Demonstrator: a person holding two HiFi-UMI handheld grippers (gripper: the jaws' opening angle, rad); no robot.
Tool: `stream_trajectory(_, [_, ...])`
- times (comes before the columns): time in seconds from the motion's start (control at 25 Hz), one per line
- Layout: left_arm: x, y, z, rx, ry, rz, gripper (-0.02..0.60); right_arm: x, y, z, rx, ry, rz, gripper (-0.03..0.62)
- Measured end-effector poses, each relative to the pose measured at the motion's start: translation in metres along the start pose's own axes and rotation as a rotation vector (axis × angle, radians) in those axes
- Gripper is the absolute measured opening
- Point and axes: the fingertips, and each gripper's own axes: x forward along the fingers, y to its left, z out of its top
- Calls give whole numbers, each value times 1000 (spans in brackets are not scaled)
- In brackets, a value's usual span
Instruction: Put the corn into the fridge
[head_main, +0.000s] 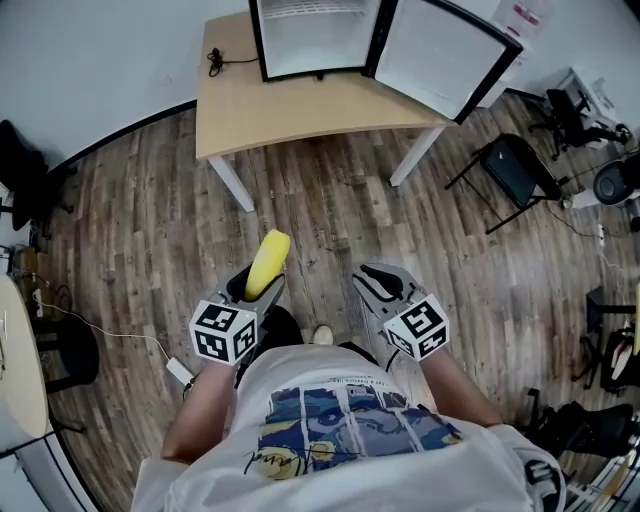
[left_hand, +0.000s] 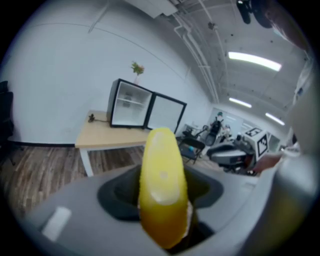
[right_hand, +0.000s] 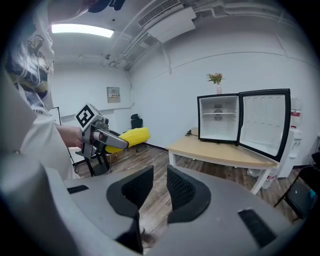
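The yellow corn (head_main: 267, 262) sticks out forward from my left gripper (head_main: 262, 282), whose jaws stand wide and are shut on its lower part. In the left gripper view the corn (left_hand: 162, 175) fills the middle. My right gripper (head_main: 381, 284) is held beside it with nothing in it; its pads (right_hand: 135, 187) stand a narrow gap apart. The small black fridge (head_main: 312, 38) stands on the wooden table (head_main: 300, 110) ahead, door (head_main: 446, 56) swung open to the right, white shelves bare. Both grippers are well short of the table, over the wooden floor.
A black folding chair (head_main: 515, 165) stands right of the table. A white cable and plug (head_main: 180, 372) lie on the floor at my left, near a black stool (head_main: 70, 350). A small plant (right_hand: 216, 78) sits on top of the fridge. Equipment clutters the right edge.
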Motion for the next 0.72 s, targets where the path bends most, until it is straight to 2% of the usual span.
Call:
stream_trajectory(0.04, [5, 1, 3, -2, 6, 2, 245, 0, -6, 0, 8, 2, -3, 83])
stream_trajectory(0.16, [28, 10, 21, 15, 19, 3, 245, 6, -32, 5, 20, -8, -16, 83])
stream_trajectory(0.32, [69, 32, 46, 31, 17, -19, 245, 28, -69, 14, 52, -24, -49, 32])
stream_trajectory(0.48, [121, 60, 80, 22, -3, -46, 245, 53, -108, 34, 57, -18, -73, 21])
stream_trajectory(0.72, [197, 93, 159, 49, -53, -103, 245, 83, -183, 81, 38, 14, -130, 21])
